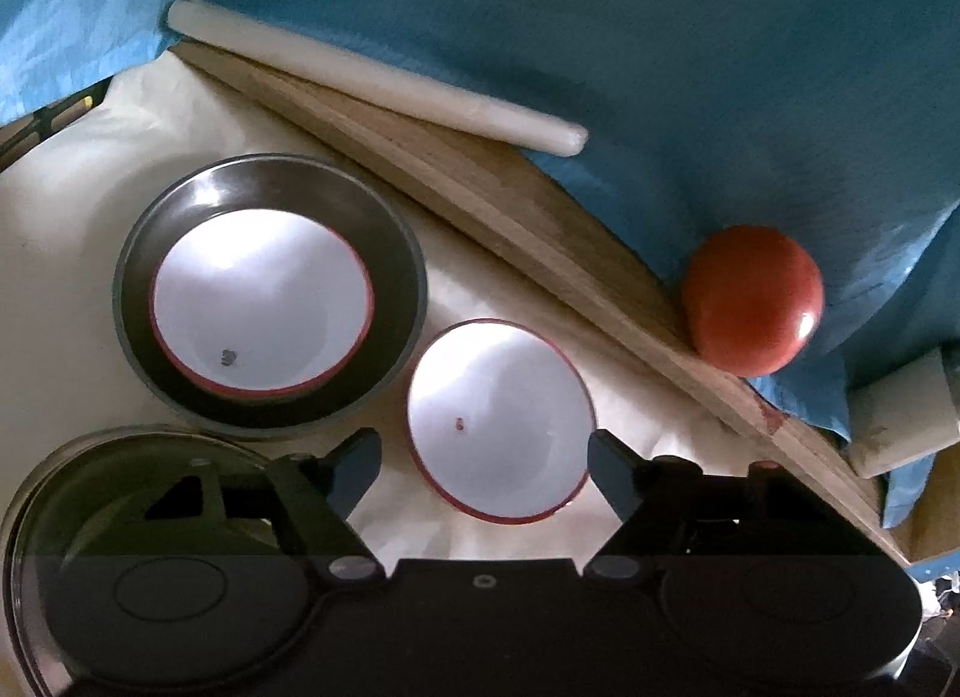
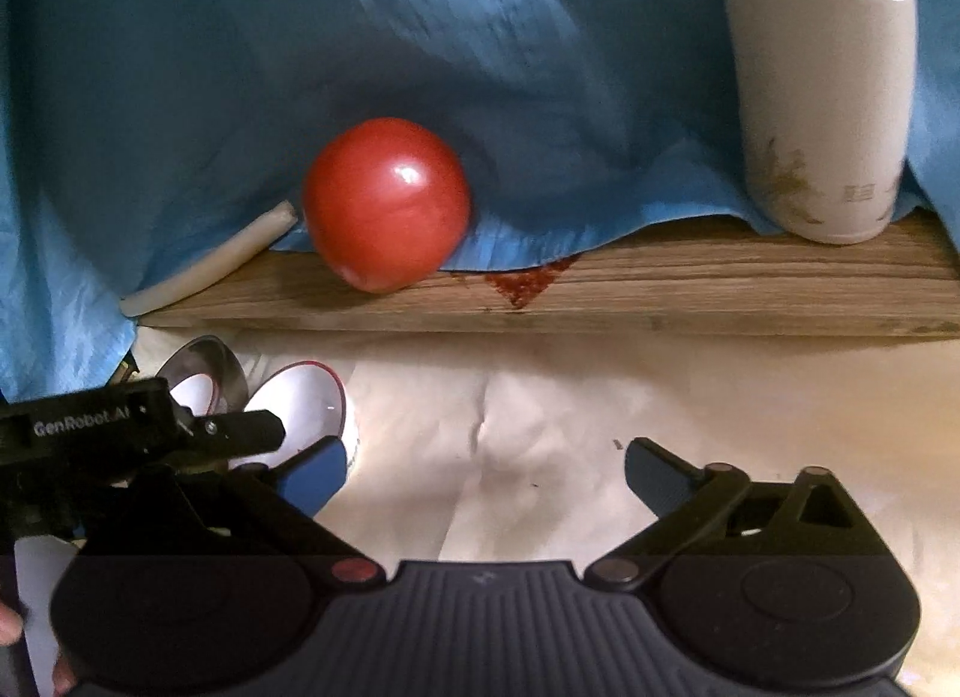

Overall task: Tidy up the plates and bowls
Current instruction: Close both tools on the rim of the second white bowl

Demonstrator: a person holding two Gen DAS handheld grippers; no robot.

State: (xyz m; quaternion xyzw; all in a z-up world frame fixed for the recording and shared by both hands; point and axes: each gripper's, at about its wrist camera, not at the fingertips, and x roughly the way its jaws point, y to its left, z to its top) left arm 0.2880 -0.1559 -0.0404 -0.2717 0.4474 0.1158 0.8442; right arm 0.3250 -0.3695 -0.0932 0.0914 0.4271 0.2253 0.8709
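While the left gripper is being held with its jaws apart around the loose white bowl, no pad contact is being shown on the red rim, so the bowl is being treated as not yet gripped. The right gripper is being held wide over bare cream paper, with nothing between its fingers. For a sound pickup, the left jaws are best being closed squarely across the rim, since the thin enamel edge is judged likely to slip if pinched off-centre; the likely destination is the second white bowl, which is sitting inside the dark plate just beside. Being counted in view: two white bowls, one dark plate, one glass lid, one tomato, one wooden board, one white flask.
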